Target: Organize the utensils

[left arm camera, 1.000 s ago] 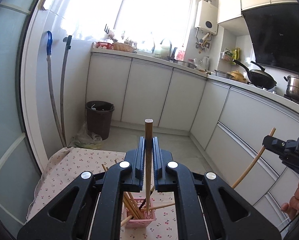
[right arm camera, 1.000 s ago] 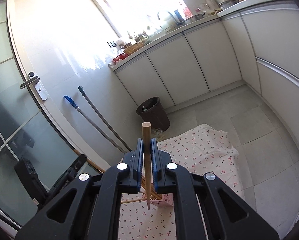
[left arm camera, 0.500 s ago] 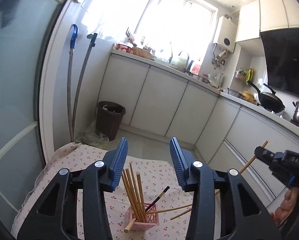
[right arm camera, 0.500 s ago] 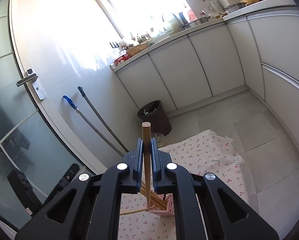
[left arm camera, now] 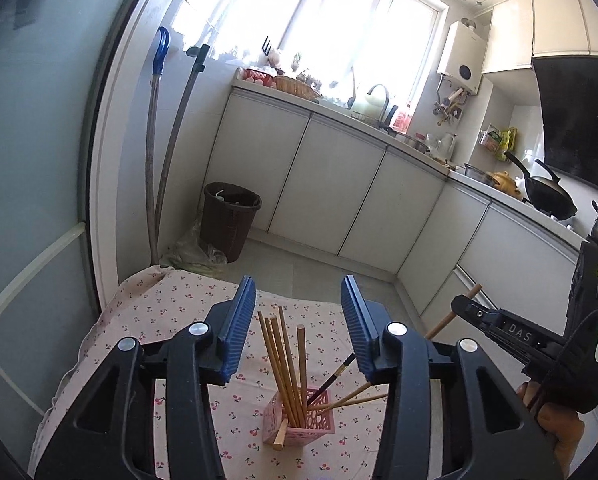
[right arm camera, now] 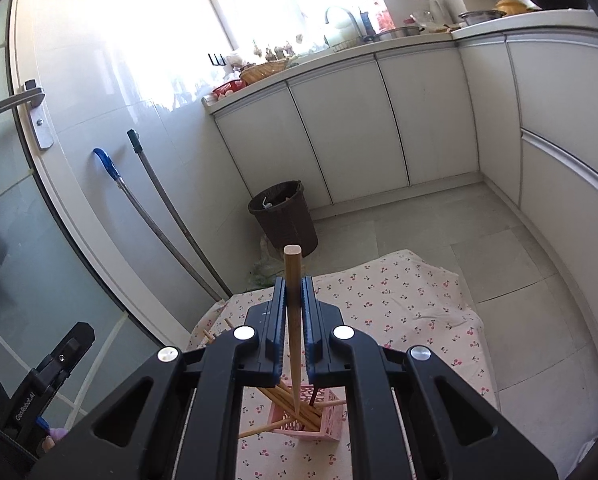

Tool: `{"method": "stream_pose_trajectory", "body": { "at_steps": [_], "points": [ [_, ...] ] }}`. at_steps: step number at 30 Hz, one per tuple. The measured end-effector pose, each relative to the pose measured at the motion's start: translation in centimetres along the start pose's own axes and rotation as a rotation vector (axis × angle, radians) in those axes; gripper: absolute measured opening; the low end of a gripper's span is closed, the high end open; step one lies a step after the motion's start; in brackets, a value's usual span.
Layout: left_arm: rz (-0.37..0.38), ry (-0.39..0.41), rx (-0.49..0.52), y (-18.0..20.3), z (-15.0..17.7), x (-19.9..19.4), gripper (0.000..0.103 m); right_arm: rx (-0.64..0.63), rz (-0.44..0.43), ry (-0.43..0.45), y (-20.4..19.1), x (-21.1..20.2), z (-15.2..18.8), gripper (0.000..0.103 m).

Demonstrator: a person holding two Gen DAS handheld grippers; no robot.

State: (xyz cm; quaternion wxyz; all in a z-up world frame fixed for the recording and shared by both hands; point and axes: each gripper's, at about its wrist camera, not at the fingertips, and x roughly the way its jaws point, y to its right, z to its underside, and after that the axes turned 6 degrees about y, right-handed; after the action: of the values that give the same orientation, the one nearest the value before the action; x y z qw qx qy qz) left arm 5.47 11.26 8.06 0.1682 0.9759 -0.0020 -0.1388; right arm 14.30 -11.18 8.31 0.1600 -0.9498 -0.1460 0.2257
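**Chopstick poised over the pink holder**

While the left tongs (left arm camera: 298, 322) stand part open with nothing between their blue pads, the left wrist view looks down past them at a pink lattice holder (left arm camera: 299, 416) on a cherry-print cloth (left arm camera: 171, 304) spread over the counter. Several wooden chopsticks (left arm camera: 285, 364) stand bunched in the holder, leaning slightly, and a dark one (left arm camera: 333, 378) slants out to the right. At the right edge the right tongs (left arm camera: 461, 308) come in from the side, gripping a wooden chopstick (left arm camera: 473, 294).

From the right wrist view, the right tongs (right arm camera: 294, 316) are closed narrow on that chopstick (right arm camera: 291, 280). Its long axis runs nearly upright, blunt end up, pointed end aimed down into the holder (right arm camera: 327, 416) directly below. The tip appears to sit at the holder's mouth, so this hand looks nearer to the drop. The left tongs (right arm camera: 77, 334) show at the lower left edge.
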Motion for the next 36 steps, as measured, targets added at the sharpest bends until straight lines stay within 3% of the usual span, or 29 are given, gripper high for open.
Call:
{"method": "stream_pose_trajectory", "body": {
  "at_steps": [3, 5, 13, 19, 26, 29, 36],
  "points": [
    [0.0, -0.024, 0.017, 0.3, 0.6, 0.4, 0.043, 0.014, -0.003, -0.017, 0.1, 0.8, 0.6, 0.017],
    [0.002, -0.033, 0.027, 0.5, 0.9, 0.5, 0.044, 0.02, -0.017, -0.024, 0.2, 1.0, 0.9, 0.028],
    [-0.043, -0.04, 0.139, 2.5, 2.7, -0.4, 0.052, -0.064, 0.011, -0.008, -0.9, -1.8, 2.8, 0.028],
    [-0.07, -0.055, 0.179, 3.1, 4.1, -1.1, 0.059, -0.137, 0.054, 0.012, -0.9, -4.4, 4.4, 0.035],
    [-0.082, -0.099, 0.193, 3.5, 6.3, -1.5, 0.069, -0.142, 0.088, -0.005, 0.7, -6.3, 6.6, 0.048],
    [-0.105, -0.092, 0.213, 3.8, 7.2, -1.8, 0.076, -0.149, 0.118, -0.008, 1.5, -7.0, 7.7, 0.058],
    [-0.143, -0.09, 0.258, 4.2, 9.1, -2.6, 0.089, -0.147, 0.177, -0.04, 3.1, -7.7, 10.5, 0.069]
  ]
}}
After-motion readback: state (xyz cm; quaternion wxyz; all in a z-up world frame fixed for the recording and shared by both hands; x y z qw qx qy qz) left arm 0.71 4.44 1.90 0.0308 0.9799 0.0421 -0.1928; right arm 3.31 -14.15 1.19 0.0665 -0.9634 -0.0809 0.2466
